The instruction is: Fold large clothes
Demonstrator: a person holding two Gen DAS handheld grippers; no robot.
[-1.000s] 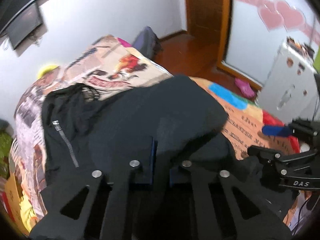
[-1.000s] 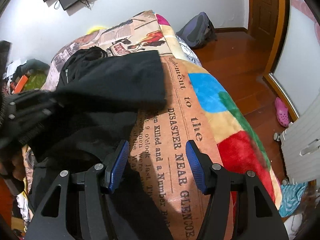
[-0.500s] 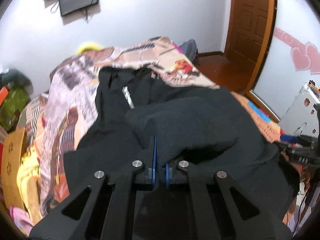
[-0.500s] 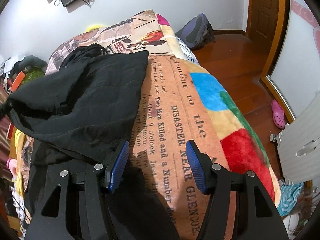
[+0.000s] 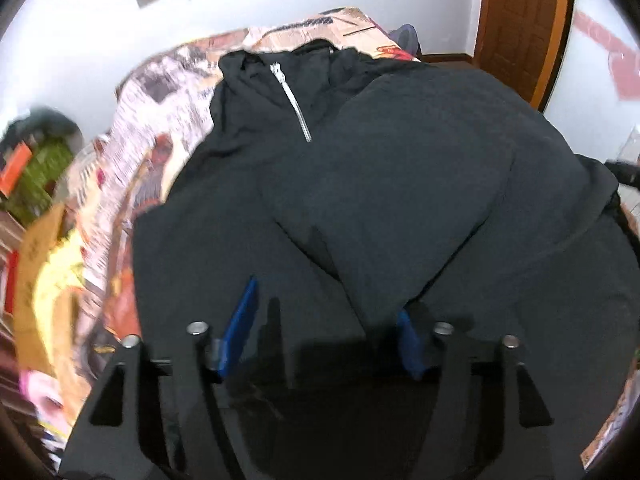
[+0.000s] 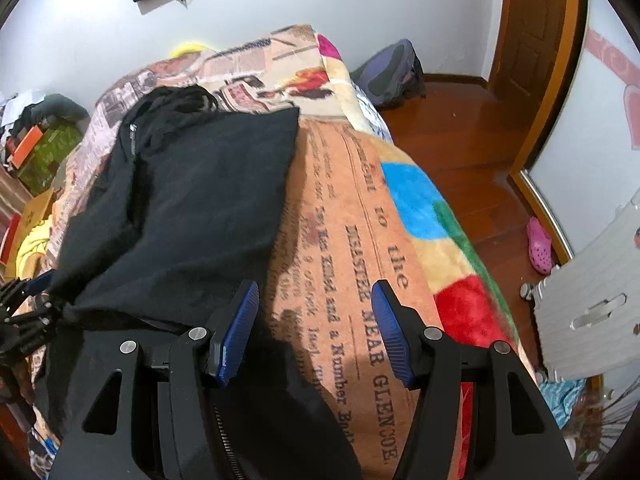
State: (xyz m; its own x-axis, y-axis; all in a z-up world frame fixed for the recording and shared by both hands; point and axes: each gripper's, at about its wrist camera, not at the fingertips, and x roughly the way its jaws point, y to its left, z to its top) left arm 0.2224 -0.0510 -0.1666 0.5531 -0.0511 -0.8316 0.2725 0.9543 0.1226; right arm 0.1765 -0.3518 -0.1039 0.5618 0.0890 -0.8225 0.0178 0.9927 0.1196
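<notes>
A large black zip-up garment point(image 5: 380, 184) lies on the patterned bed cover, with one side folded across its middle; its silver zipper point(image 5: 294, 102) runs down from the collar. My left gripper point(image 5: 326, 320) is open just above the garment's near part, with the fold's tip by its right pad. In the right wrist view the garment point(image 6: 188, 200) covers the bed's left half. My right gripper point(image 6: 314, 328) is open and empty over the orange printed cover, beside the garment's right edge. The left gripper point(image 6: 24, 312) shows at the far left edge there.
The bed cover point(image 6: 360, 216) has newspaper print and coloured patches. A backpack point(image 6: 394, 72) and a pink shoe point(image 6: 540, 244) lie on the wooden floor right of the bed. A white appliance point(image 6: 592, 300) stands at the right. Boxes and clutter point(image 6: 44, 148) sit left of the bed.
My left gripper carried the garment's side across to the left, laid it over the middle and opened, letting go. The right gripper stayed open and almost still.
</notes>
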